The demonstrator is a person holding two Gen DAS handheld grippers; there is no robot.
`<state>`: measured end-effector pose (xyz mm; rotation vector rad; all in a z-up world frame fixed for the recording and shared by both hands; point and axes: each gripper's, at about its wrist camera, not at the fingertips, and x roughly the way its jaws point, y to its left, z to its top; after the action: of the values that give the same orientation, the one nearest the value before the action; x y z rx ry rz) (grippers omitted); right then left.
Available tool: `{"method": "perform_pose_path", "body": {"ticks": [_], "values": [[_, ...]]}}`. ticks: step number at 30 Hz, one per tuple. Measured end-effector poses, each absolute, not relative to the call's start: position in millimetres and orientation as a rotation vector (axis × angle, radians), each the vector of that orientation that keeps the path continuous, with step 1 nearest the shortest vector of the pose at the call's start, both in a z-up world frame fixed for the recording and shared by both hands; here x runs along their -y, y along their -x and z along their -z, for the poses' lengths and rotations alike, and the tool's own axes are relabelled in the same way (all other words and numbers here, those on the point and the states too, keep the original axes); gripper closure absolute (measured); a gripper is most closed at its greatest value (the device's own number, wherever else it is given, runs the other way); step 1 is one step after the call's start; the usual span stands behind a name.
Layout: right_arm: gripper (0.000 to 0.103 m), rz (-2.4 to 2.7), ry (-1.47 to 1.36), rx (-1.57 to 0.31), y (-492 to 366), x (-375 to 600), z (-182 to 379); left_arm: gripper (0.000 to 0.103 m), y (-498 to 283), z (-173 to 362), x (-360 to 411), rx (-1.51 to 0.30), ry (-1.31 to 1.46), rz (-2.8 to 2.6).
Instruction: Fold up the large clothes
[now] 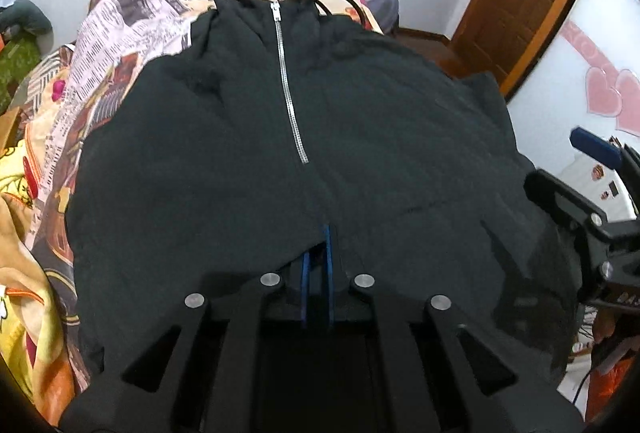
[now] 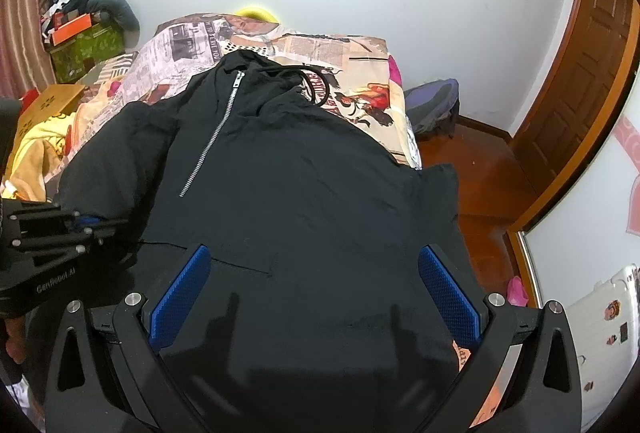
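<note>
1. Black jacket [image 1: 280,137] lies spread front-up on a bed w/ newspaper-print cover [image 1: 132,17]; collar at 12 o'clock, hem toward the cameras at 6. Silver zipper [image 1: 289,89] runs down from the collar, partway down the chest.
2. Left gripper [image 1: 318,253]: blue pads pressed together, pinching the jacket's hem fabric at 6 o'clock in left wrist view. Cloth bunches up around the pads.
3. Right gripper [image 2: 316,293]: blue pads [image 2: 182,297] wide apart, at 8 and 4 o'clock in right wrist view, jacket [image 2: 288,193] below and between them. Whether they touch the cloth — can't tell.
4. In right wrist view the left gripper [image 2: 94,223] shows at 9 o'clock, on the jacket's edge.
5. Black cord [image 2: 316,81] loops near the collar at 12.
6. Wooden door [image 2: 580,73] at 2 o'clock; yellow blanket [image 2: 36,149] at 9.
</note>
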<state>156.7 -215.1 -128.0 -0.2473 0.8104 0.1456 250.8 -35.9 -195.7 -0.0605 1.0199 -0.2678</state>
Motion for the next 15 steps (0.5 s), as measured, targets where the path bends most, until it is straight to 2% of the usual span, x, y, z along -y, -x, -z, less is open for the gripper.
{"method": "perform_pose_path", "body": {"ticks": [3, 4, 8, 12, 14, 15], "values": [[0.000, -0.160, 0.260, -0.801, -157, 208, 125, 0.087, -242, 188, 33, -0.987, 0.001, 0.213], [0.000, -0.166, 0.261, -0.799, -156, 206, 124, 0.082, -240, 184, 30, -0.975, -0.012, 0.202], [0.000, -0.210, 0.261, -0.783, -157, 191, 117, 0.050, -226, 168, 13, -0.929, -0.002, 0.196], [0.000, -0.254, 0.285, -0.758, -160, 168, 111, 0.048, -212, 149, -15, -0.875, 0.005, 0.149], [0.000, -0.287, 0.288, -0.757, -162, 155, 108, 0.039, -204, 140, -31, -0.843, 0.007, 0.097], [0.000, -0.299, 0.293, -0.753, -162, 150, 108, 0.038, -205, 136, -40, -0.829, 0.014, 0.077]]}}
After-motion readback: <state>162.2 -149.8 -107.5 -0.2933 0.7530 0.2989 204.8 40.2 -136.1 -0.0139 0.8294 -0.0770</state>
